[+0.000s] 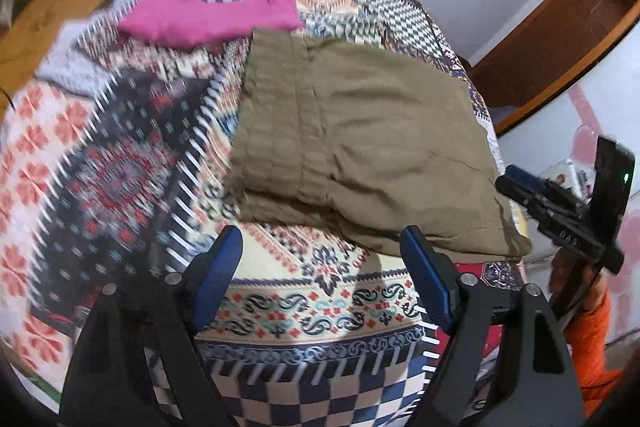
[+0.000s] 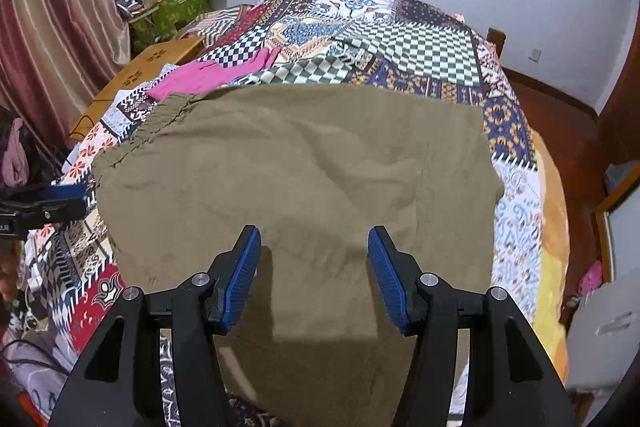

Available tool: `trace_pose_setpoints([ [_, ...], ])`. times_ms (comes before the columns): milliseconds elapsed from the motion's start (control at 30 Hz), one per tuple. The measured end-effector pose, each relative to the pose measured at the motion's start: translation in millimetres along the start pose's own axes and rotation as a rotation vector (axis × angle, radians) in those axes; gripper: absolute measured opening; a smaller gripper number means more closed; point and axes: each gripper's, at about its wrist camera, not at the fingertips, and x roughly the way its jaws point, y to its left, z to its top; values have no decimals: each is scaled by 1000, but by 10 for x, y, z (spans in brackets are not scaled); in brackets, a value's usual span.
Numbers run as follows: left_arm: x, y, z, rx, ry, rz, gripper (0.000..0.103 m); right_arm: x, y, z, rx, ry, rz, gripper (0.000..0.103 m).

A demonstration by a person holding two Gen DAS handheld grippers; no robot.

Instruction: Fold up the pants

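Olive-brown pants (image 1: 360,131) lie folded into a rough rectangle on a patchwork bedspread (image 1: 312,303), elastic waistband to the left. They also fill the middle of the right wrist view (image 2: 296,179). My left gripper (image 1: 320,247) is open and empty, just short of the pants' near edge. My right gripper (image 2: 314,247) is open and empty, hovering above the pants' near part. The right gripper also shows at the right edge of the left wrist view (image 1: 560,211). The left gripper shows at the left edge of the right wrist view (image 2: 44,205).
A pink garment (image 1: 212,17) lies folded on the bed beyond the pants, also in the right wrist view (image 2: 212,73). A wooden lap table (image 2: 140,75) and a green box (image 2: 168,15) stand at the far left. The bed's edge and wooden floor (image 2: 560,131) are to the right.
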Motion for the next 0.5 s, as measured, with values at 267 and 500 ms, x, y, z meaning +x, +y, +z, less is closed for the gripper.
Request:
trace_pose_setpoints([
  [267,160,-11,34,-67,27,-102,81,118,22,-194,5,33,-14,55],
  [500,265,45,178,-133,31,-135,81,126,-7,-230,27,29,6,56],
])
